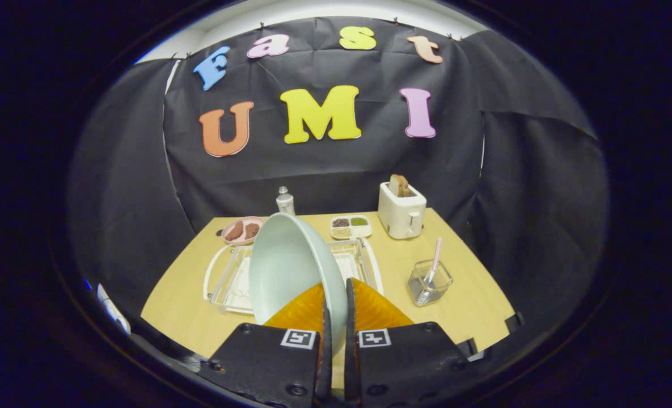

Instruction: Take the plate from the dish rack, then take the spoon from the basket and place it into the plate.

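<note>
A pale green plate point(287, 266) stands on edge between my two orange fingers point(370, 309), and my gripper point(336, 286) is shut on its rim. The plate is held up above the white dish rack point(222, 283), tilted to the left and hiding the rack's middle. To the right of the rack stands a clear basket point(429, 283) with a pink-handled spoon point(435, 260) leaning upright in it, beyond and right of my fingers.
On the wooden table point(472, 306), a cream toaster point(402, 211) with a slice of bread stands at the back right. A divided dish point(350, 226), a pink dish with brown food point(241, 230) and a small bottle point(284, 200) line the back edge.
</note>
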